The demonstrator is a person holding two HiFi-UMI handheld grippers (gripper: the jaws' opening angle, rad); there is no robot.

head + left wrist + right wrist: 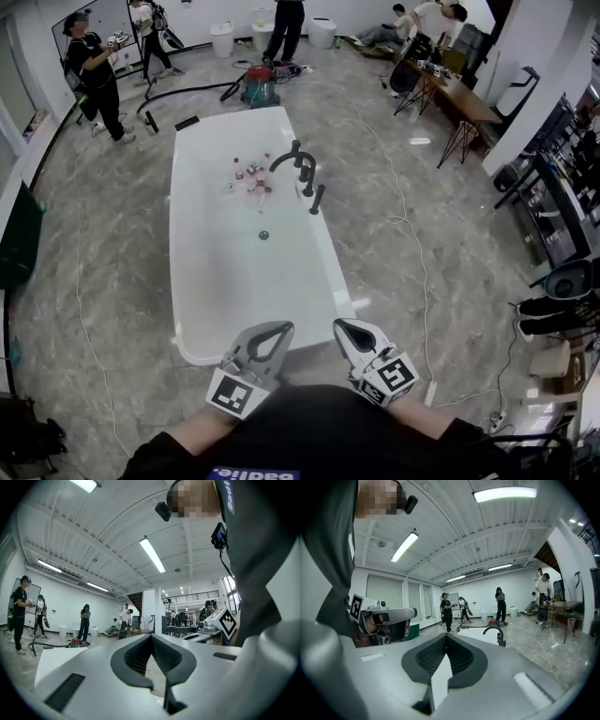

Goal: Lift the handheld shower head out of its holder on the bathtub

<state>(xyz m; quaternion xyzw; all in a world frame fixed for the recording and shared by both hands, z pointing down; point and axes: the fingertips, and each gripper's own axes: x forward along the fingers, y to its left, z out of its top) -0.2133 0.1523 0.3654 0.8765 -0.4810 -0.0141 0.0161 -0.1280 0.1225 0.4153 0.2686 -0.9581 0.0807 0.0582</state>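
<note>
The white bathtub (pixel 202 281) lies lengthwise ahead of me. On its right rim stand a dark curved faucet (pixel 286 159) and, nearer to me, the dark handheld shower head (pixel 317 199), upright in its holder. My left gripper (pixel 281 328) and right gripper (pixel 343 325) hover side by side just short of the tub's near end, both shut and empty, well short of the shower head. In the left gripper view the jaws (pixel 151 635) meet with nothing between them. The right gripper view shows the same at its jaws (pixel 446 637), with the faucet (pixel 494 632) far ahead.
Several small red and white items (pixel 251 178) lie in the tub above the drain (pixel 263 235). A red vacuum (pixel 258 89) and hoses sit beyond the far end. A cable (pixel 412 225) snakes along the floor to the right. People stand at the back, and a table (pixel 459 94) is at right.
</note>
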